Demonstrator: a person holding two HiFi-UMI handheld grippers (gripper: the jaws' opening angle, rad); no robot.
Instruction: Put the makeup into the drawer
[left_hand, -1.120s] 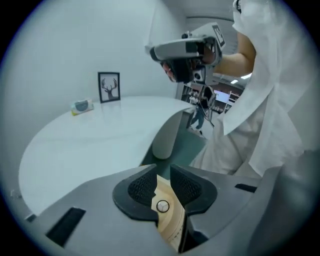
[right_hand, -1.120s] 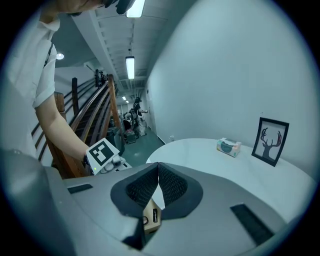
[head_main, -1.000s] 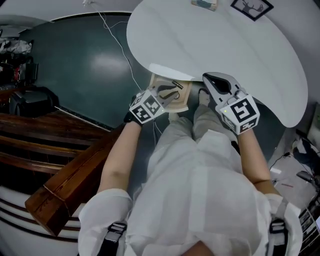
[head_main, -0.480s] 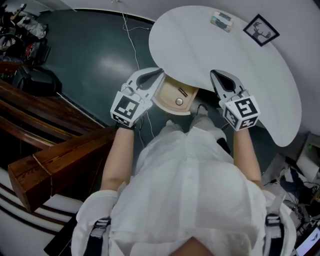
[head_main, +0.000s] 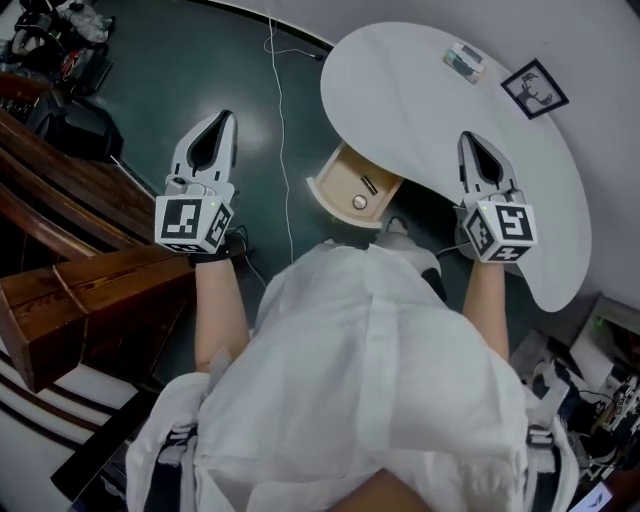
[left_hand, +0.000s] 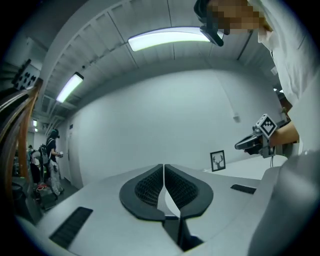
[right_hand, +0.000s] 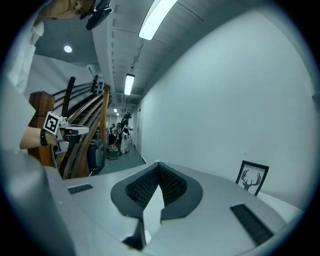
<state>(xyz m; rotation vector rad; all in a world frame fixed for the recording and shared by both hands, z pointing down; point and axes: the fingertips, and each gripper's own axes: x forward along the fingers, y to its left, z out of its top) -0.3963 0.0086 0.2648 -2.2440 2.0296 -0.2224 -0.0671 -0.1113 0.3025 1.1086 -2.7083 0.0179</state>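
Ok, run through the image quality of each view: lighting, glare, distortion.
Head view: dim, a soft sheen on the dark floor, the white table bowed by the wide lens. Left gripper view: strong fisheye with black corners, the light strip blown out. Right gripper view: same fisheye curve, the ceiling lamp glaring, the framed deer picture sharp.

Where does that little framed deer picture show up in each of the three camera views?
Head view: deer picture at top right.
Left gripper view: right of centre.
Right gripper view: lower right.
Shared landmark: the white wall behind it.
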